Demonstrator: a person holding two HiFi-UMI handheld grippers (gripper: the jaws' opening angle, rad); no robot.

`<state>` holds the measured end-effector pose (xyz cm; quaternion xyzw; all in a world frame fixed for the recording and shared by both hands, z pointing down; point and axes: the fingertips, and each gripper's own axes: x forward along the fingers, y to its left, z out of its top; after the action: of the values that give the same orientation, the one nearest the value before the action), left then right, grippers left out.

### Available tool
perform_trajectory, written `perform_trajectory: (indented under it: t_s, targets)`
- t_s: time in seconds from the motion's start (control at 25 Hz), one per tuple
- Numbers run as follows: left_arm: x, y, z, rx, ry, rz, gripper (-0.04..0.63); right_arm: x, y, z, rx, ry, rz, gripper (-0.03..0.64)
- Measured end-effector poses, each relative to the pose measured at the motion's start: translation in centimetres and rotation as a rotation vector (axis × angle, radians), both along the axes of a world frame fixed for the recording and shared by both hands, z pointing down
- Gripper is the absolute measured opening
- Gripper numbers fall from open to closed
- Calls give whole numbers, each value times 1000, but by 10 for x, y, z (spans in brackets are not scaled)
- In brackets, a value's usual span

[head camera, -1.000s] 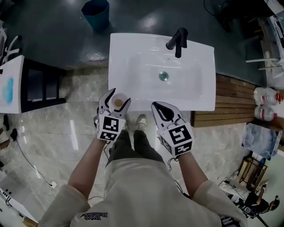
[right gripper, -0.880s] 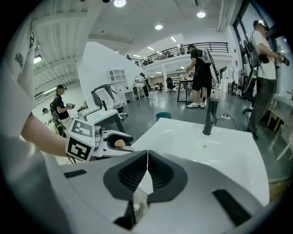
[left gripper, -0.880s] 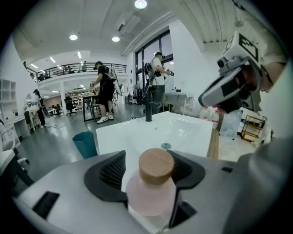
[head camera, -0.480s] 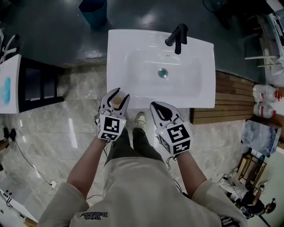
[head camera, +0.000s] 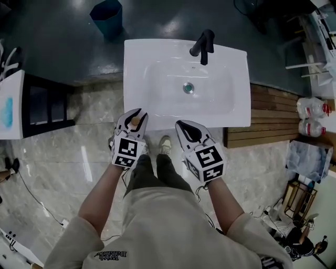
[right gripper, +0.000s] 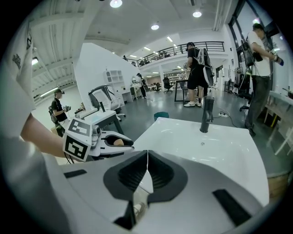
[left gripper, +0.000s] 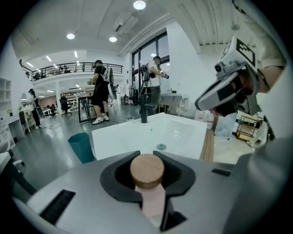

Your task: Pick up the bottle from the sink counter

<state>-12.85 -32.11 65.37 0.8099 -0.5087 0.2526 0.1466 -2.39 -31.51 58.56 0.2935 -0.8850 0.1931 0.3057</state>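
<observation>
The bottle (head camera: 136,121) has a pale pink body and a round wooden cap (left gripper: 147,171). It stands upright at the front left corner of the white sink counter (head camera: 152,63). My left gripper (head camera: 133,115) is around it, its jaws closing, and the dark pads hug the neck under the cap. In the left gripper view its fingertips (left gripper: 146,153) nearly meet beyond the cap. My right gripper (head camera: 184,126) hovers at the counter's front edge to the right. It is shut with nothing in it, and its tips (right gripper: 147,153) touch.
A black faucet (head camera: 202,44) stands at the back of the basin, with the drain (head camera: 187,88) in the middle. A teal bin (head camera: 107,16) sits on the floor behind the sink. To the left is a black shelf (head camera: 44,102). A wooden platform (head camera: 273,115) and plastic jugs (head camera: 311,113) lie to the right.
The left jaws have narrowed from wide open to snug round the bottle's neck. Both grippers sit slightly nearer the counter's front edge. The right gripper has stayed shut.
</observation>
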Motion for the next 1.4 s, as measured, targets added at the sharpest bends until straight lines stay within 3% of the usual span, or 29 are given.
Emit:
perform_trajectory:
  t_s: [0.28,0.96,1.24,1.4]
  targets:
    - [-5,-10,-38,26,14,19,84,0,-15,-38,70,-36,21,-3]
    - [-16,6,-214,164,11,59,84,6,-5,-210,356,-156,31,-3]
    - [-9,32,-243,157,45,48,84,20,5,-228,366,-205,84,-3]
    - [-2,50,-242,143,46,45,84,26,16,-218,374,-153,76,-3]
